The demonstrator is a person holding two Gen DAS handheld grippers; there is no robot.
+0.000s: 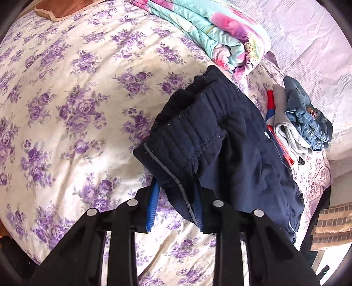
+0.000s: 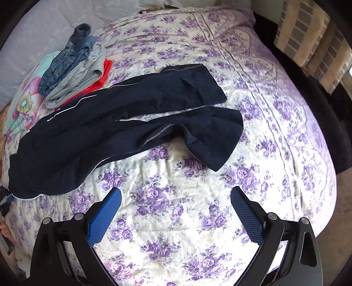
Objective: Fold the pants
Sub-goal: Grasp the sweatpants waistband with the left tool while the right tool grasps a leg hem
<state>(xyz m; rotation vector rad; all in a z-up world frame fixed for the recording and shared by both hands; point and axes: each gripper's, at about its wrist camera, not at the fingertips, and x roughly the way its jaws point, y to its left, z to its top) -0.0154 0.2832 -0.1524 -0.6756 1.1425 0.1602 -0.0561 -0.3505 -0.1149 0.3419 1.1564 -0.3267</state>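
On the bed (image 2: 176,220), floral purple quilt: navy pants (image 2: 123,129) lie stretched from about 9 o'clock toward 2 o'clock in the right wrist view, both legs spread apart with a strip of quilt showing between them.

Progress, my read: early. No fold done yet.
- Left hand-held gripper (image 1: 176,202) is pinching the waistband end of the pants (image 1: 198,136), which bunches up above the blue pads. Elastic waist is lifted off the quilt; the rest drapes off toward 4 o'clock.
- Right hand-held gripper (image 2: 176,211) is spread wide, nothing between the pads, hovering over bare quilt near the leg hems without touching them.
- Nearer leg hem is flipped and wrinkled; far leg lies flatter.

Left to do, as I judge it: bring one leg onto the other, smooth, then fold lengthwise into a compact stack.

Surroundings:
- Stack of folded clothes (image 2: 72,68) (denim on top, grey, then red) at 10 o'clock in the right view, touching or just beside the far leg's upper edge. Risk of dragging it if the pants get pulled that way.
- Rolled floral blanket (image 1: 211,33) at 1 o'clock in the left view, near the waistband, limits room on that side.
- Brown cushion (image 1: 61,8) at 11 o'clock, well apart.
- Bed edge close at 3 o'clock in the right view; the open quilt at 6 o'clock is the better working area.
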